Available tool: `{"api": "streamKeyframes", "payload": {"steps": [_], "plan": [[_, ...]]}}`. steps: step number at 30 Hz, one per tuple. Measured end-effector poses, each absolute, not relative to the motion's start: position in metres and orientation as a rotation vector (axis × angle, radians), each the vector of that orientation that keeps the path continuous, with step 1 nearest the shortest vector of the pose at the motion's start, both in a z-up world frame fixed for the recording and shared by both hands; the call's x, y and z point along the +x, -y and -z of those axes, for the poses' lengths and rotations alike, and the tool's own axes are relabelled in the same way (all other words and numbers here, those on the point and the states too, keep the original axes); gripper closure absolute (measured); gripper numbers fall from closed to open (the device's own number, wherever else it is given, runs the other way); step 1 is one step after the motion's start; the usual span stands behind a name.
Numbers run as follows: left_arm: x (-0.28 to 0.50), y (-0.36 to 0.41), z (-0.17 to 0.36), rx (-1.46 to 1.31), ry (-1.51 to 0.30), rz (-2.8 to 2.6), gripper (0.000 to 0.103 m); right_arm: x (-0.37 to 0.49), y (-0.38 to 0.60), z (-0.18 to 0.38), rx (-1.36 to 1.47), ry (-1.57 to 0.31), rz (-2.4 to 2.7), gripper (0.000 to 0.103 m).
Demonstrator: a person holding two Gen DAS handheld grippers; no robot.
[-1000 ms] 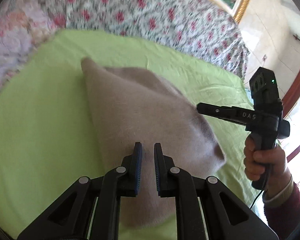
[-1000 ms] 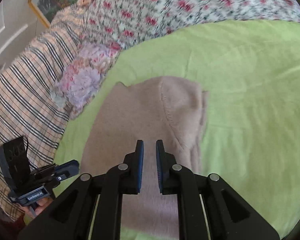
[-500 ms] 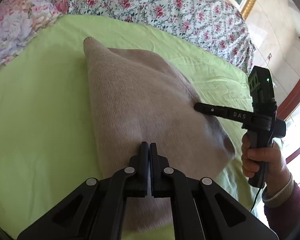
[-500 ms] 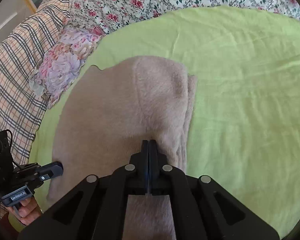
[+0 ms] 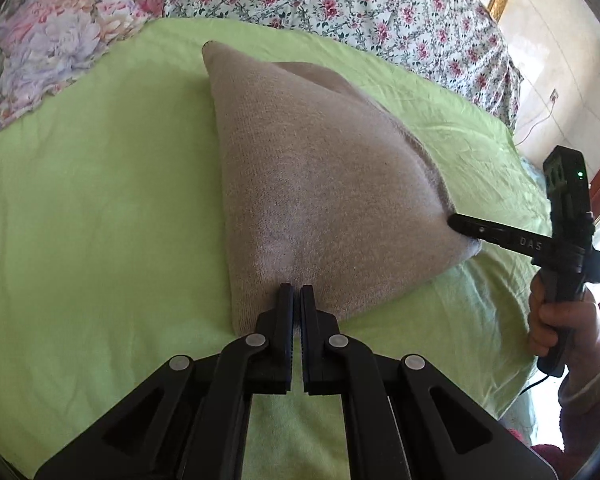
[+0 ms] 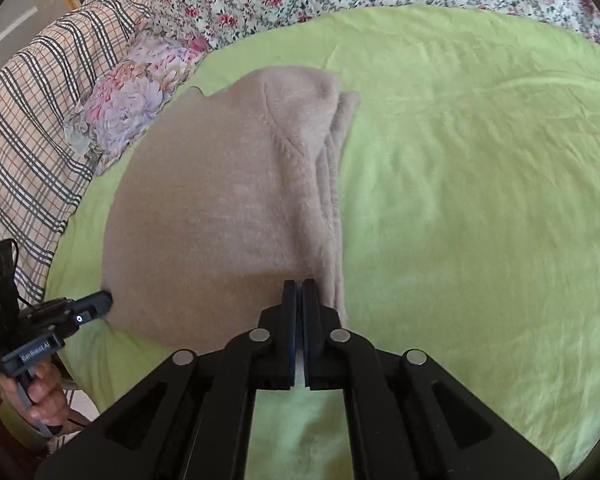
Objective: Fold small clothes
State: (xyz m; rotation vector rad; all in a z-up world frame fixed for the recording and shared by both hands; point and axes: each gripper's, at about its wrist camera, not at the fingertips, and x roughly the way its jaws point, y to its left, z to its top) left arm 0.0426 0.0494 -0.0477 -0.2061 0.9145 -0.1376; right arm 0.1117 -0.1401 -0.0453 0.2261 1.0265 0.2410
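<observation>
A beige knit garment lies on the green sheet, partly folded, with a sleeve doubled along its right side in the right wrist view. My left gripper is shut on the garment's near hem and lifts it a little. My right gripper is shut on the near hem at the other corner. Each gripper shows in the other's view: the right one at the garment's right corner, the left one at its left corner.
A floral quilt covers the far end of the bed. A flowered pillow and a plaid blanket lie on the left. The bed's edge and a tiled floor are on the right.
Both grippers have closed on the garment's near hem and pulled it back toward me, lifting the edge off the sheet.
</observation>
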Motion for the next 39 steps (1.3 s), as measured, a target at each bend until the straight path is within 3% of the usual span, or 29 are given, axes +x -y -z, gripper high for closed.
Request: {"api": "streamKeyframes", "payload": {"steps": [15,19,21,23,30,39], "plan": [[0.04,-0.057,0.044,-0.224,-0.917,0.117,0.099,0.1,0.161,0.048,0.258,-0.987,-0.204,0.103],[0.035,-0.062,0.039,-0.246,-0.909,0.108,0.092,0.099,0.159,0.045,0.251,-0.973,-0.203,0.103],[0.031,-0.064,0.035,-0.249,-0.902,0.095,0.084,0.096,0.159,0.043,0.253,-0.964,-0.21,0.1],[0.028,-0.067,0.032,-0.248,-0.892,0.075,0.066,0.091,0.159,0.04,0.259,-0.956,-0.208,0.1],[0.018,-0.077,0.029,-0.262,-0.889,0.051,0.065,0.076,0.162,0.026,0.279,-0.944,-0.203,0.099],[0.011,-0.077,0.024,-0.248,-0.885,0.057,0.056,0.052,0.157,0.011,0.294,-0.942,-0.227,0.099]]}}
